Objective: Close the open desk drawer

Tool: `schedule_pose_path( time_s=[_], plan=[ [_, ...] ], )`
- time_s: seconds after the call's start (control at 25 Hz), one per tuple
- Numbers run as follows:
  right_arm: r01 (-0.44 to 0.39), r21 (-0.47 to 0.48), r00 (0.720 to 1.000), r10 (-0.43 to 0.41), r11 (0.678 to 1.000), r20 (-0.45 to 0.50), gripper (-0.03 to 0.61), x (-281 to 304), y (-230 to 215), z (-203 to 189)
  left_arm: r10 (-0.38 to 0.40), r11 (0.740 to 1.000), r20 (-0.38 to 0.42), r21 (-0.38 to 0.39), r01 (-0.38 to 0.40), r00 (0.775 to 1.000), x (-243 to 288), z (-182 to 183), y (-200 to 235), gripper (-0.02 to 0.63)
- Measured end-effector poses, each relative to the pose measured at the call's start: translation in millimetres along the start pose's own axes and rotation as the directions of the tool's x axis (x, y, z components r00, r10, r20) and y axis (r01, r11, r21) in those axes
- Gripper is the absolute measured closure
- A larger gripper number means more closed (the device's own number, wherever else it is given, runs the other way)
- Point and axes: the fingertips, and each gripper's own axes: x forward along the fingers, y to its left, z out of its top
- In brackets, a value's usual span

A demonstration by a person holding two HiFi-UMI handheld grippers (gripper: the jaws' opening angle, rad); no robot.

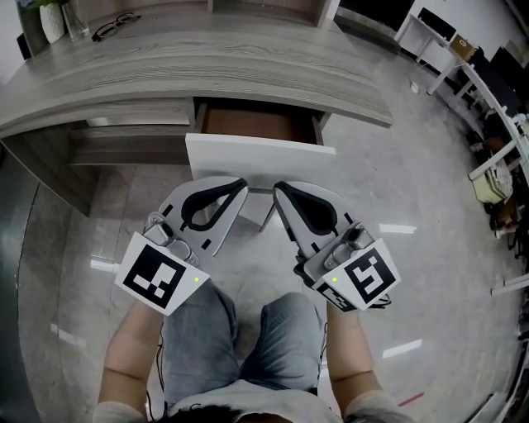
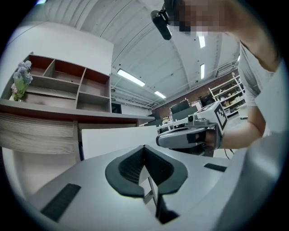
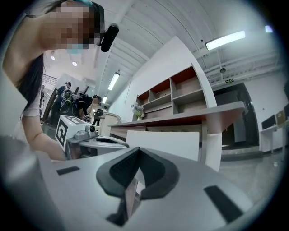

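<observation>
The desk drawer stands pulled out under the grey wood desk (image 1: 207,62), with its brown inside (image 1: 256,122) showing. Its white front panel (image 1: 260,161) faces me, and it also fills the middle of the left gripper view (image 2: 113,140) and the right gripper view (image 3: 169,142). My left gripper (image 1: 241,184) is shut and empty, its tip just short of the panel's lower edge. My right gripper (image 1: 277,187) is shut and empty too, close beside it. Whether either tip touches the panel I cannot tell. In its own view the left gripper (image 2: 144,147) has its jaws closed together, as does the right gripper (image 3: 137,150).
Glasses (image 1: 116,25) and a vase (image 1: 51,21) lie on the desk's far left. A closed drawer bank (image 1: 132,136) sits left of the open drawer. The person's knees (image 1: 240,330) are below the grippers. White tables (image 1: 463,74) stand at the far right.
</observation>
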Motion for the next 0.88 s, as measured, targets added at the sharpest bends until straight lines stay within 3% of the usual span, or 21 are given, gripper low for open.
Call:
schedule_pose_path(
  time_s=[0.36,0.88],
  plan=[
    [0.064,0.028,0.997,-0.063,0.998,-0.036,0.571,9,-20,-15,0.063,0.997,0.023,-0.05,-0.061,0.998,9,-9,23,0.603],
    [0.107,0.043,0.993,-0.105,0.993,-0.043,0.571,21,-36,-20,0.068,0.997,0.033,-0.041,-0.066,0.997,19,-12,33,0.603]
  ],
)
